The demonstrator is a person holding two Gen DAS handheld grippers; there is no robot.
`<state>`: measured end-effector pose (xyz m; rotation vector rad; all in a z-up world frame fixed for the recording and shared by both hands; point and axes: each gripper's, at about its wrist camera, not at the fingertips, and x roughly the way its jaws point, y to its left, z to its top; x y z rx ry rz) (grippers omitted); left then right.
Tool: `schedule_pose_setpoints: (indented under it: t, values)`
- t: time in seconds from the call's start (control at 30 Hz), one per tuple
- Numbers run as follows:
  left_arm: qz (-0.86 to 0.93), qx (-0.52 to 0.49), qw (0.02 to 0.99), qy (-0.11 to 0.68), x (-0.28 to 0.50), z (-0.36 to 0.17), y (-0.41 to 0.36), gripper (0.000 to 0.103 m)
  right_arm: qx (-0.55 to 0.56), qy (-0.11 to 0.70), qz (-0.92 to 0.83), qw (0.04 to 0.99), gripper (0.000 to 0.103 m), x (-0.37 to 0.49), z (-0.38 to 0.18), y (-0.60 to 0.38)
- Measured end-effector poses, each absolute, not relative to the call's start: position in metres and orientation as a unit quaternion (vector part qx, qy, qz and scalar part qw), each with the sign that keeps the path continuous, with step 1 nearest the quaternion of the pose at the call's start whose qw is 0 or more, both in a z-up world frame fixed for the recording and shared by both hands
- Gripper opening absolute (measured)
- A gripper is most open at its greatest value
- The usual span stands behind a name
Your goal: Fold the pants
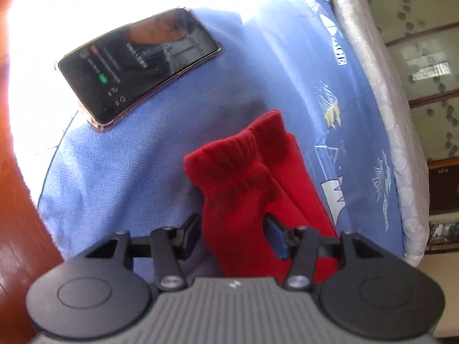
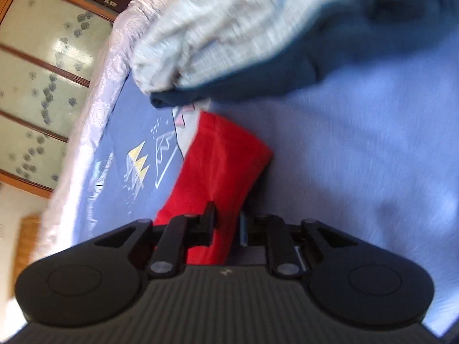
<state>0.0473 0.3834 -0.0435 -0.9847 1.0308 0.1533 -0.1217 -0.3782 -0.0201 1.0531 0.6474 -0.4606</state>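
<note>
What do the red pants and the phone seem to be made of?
The red pants look like soft, matte fleece or similar knit: fuzzy surface and a gathered elastic cuff. The phone has a glossy, glass-like screen that mirrors the room; its clear, pinkish-edged rim suggests a plastic case, though that is uncertain.

Sunlit blue bedsheet (image 1: 172, 143), patterned glass doors (image 1: 424, 66)

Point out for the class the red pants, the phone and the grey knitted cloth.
red pants (image 1: 229, 154): left wrist view, on the gathered elastic cuff.
phone (image 1: 137, 63): left wrist view, on the dark screen's middle.
grey knitted cloth (image 2: 223, 20): right wrist view, on its ribbed top surface.
</note>
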Motion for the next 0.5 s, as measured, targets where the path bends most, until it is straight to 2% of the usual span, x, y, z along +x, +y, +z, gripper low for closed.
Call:
schedule_pose_setpoints:
  t: [0.3, 0.5]
  values:
    - [0.027, -0.394, 0.815, 0.425, 0.044, 0.018, 0.363, 0.048, 0.368, 0.241, -0.254, 0.861, 0.028, -0.131, 0.023, -0.378]
    - [0.006, -0.359, 0.833, 0.422, 0.078, 0.034, 0.332, 0.048, 0.23, 0.269, -0.163, 0.921, 0.028, -0.103, 0.04, -0.349]
